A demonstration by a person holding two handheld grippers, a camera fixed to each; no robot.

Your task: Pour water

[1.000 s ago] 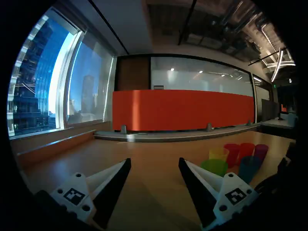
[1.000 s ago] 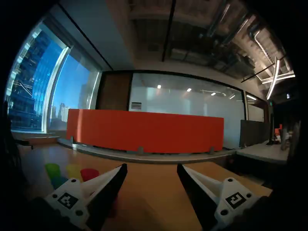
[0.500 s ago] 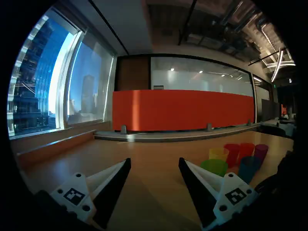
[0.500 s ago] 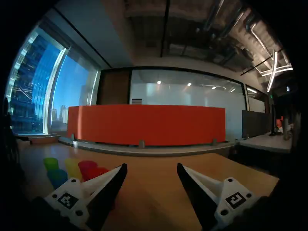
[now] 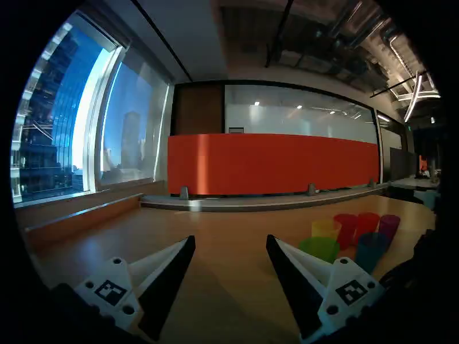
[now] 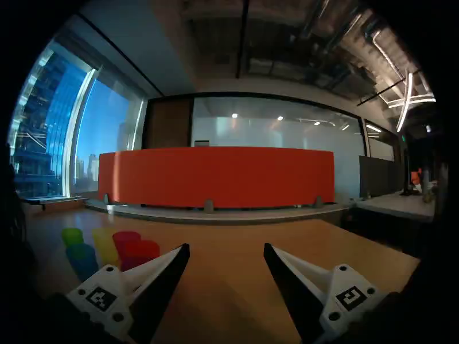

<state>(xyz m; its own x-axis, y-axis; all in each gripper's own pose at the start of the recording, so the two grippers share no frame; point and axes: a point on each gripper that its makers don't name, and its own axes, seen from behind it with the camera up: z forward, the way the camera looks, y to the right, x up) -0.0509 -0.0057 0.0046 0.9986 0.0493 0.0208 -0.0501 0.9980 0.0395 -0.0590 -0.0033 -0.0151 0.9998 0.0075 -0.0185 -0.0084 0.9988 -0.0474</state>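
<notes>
Left gripper view — tool (image 5: pixel 230 237) spread, cups (image 5: pixel 346 225) near

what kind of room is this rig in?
Likely a high-rise office: wooden desk with an orange divider panel, a window onto towers, exposed ceiling pipes.

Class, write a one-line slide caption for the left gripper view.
Open left gripper over a wooden table, coloured cups at right.

right hand-held gripper (image 6: pixel 225 246) | tipped lower than before | cups (image 6: pixel 109 247) now fuller in view
</notes>
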